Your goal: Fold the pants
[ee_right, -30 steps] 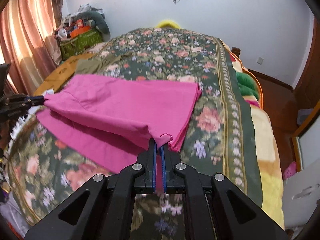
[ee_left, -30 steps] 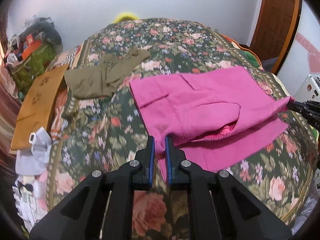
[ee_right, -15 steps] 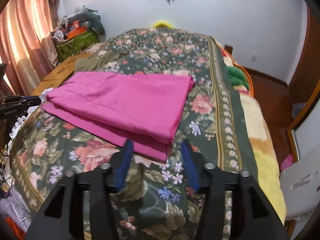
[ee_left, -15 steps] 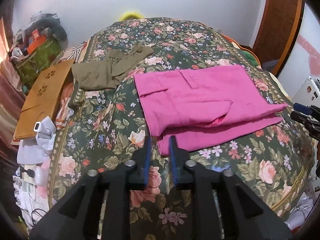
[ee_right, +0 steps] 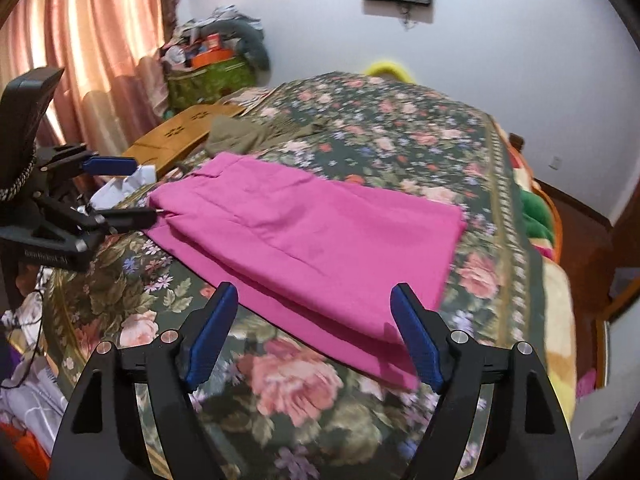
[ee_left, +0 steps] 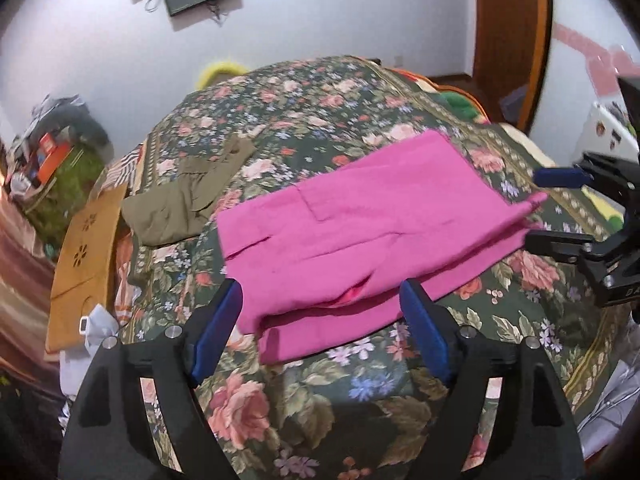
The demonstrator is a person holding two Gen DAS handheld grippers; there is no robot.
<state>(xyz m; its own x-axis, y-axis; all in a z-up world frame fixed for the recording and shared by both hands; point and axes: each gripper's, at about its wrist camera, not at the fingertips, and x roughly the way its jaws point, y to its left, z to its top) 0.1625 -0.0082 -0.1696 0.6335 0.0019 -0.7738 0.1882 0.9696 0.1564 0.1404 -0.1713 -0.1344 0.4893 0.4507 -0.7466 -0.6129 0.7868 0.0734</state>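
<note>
Bare bedspread lies between left gripper and near edge of pink pants; jaws spread wide, nothing between them. Same for right gripper: bare cover in front of it. Left of the pants: olive garment near, not touching; wooden board at bed edge beyond it. Far half of bed is uncluttered. Bags piled by the curtain.

Pink pants folded double, flat on floral bedspread.
</note>
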